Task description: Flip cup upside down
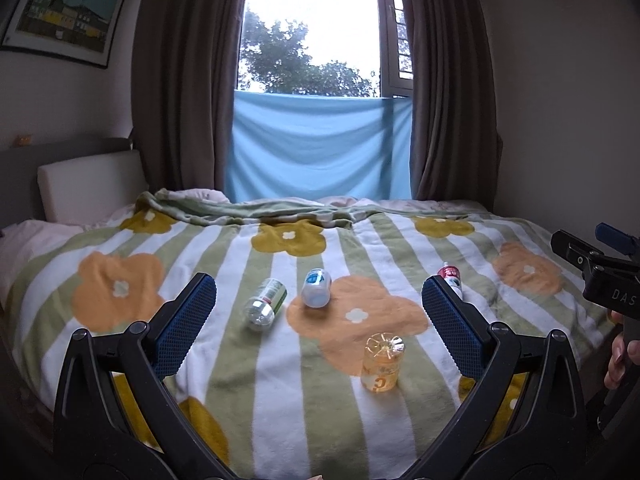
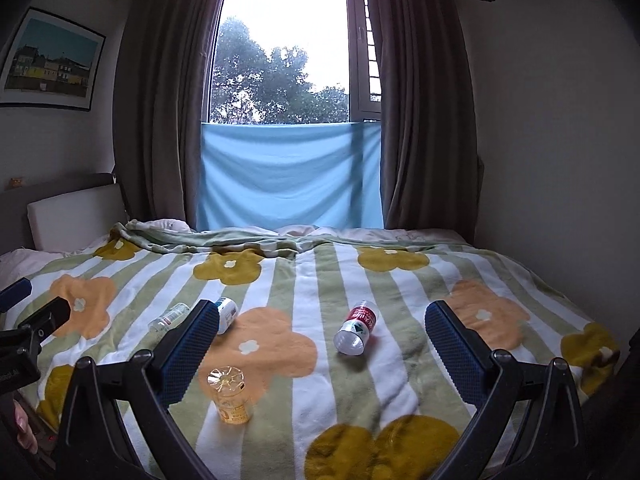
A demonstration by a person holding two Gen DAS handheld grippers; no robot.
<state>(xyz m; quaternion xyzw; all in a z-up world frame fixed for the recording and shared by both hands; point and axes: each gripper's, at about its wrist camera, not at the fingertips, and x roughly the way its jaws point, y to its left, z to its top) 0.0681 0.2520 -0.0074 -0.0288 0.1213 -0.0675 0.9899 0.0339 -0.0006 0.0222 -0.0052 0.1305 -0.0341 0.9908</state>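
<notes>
I have a wide bed in front of me, covered by a striped flower blanket (image 1: pixel 280 380). Its far edge runs under the curtains (image 1: pixel 180 80) and the blue cloth (image 1: pixel 320 148) hung across the window, and a white headboard cushion (image 1: pixel 88 184) stands at the far left. The near middle of the blanket is mostly bare, with open cloth around the cup on every side.

My left gripper (image 1: pixel 318 320) is spread wide and holds nothing; its blue pads (image 1: pixel 188 320) stand well apart above the blanket. My right gripper (image 2: pixel 320 344) is just as wide and empty. In the left view its black body shows at the right edge.

The cup (image 1: pixel 382 362) is clear and orange-tinted. It stands on the blanket with its ribbed base up and its mouth down, at the edge of an orange flower. In the left view it sits between my fingers, nearer the right one, touching neither. In the right view the cup (image 2: pixel 230 398) stands just beside my left finger, below its tip.

Three small bottles lie on their sides farther out: a green-labelled one (image 1: pixel 266 308), a white one with a blue label (image 1: pixel 317 288), and a red-labelled one (image 2: pixel 357 332). I cannot tell whether they hold anything.
</notes>
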